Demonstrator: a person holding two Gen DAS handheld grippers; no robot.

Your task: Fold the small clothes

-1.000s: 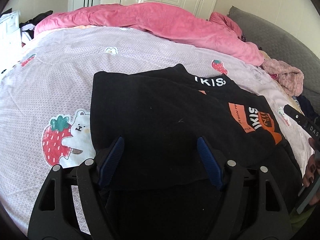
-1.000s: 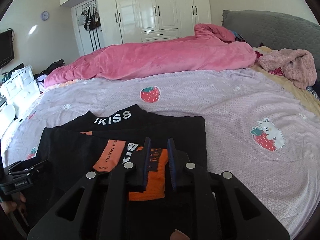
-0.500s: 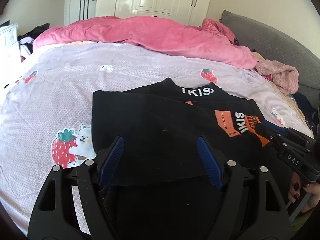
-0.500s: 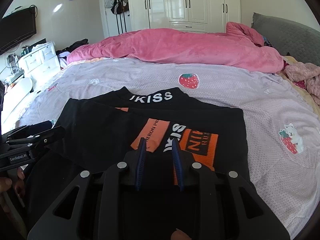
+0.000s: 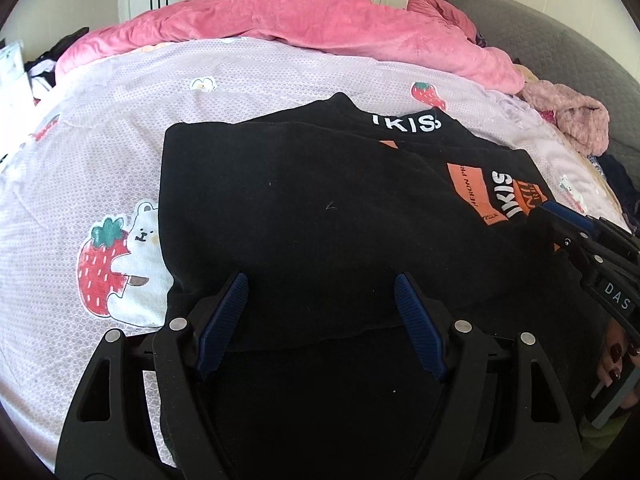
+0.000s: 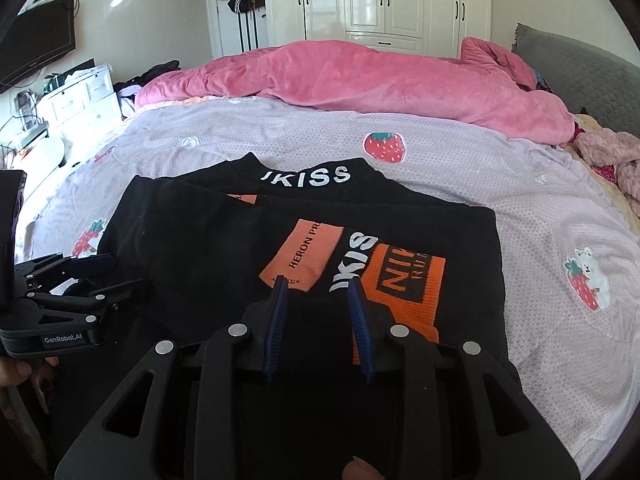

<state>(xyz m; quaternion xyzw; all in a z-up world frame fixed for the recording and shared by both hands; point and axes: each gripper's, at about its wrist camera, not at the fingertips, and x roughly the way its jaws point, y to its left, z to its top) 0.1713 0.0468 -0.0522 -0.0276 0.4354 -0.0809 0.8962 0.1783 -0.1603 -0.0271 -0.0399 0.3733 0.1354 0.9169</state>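
On the near part of the lilac bedsheet (image 6: 500, 168) the black garment (image 5: 300, 208) lies folded, the left gripper (image 5: 320, 312) spread wide over its near edge and the right gripper (image 6: 318, 320), jaws just opening, pinching nothing, so both should back off level without dragging cloth.

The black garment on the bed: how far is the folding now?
Done: the black garment lies with one flap folded across its orange print. In hand: the right gripper has just been opening, its pads apart over the cloth; the left gripper is open. Left: further folds, probably.
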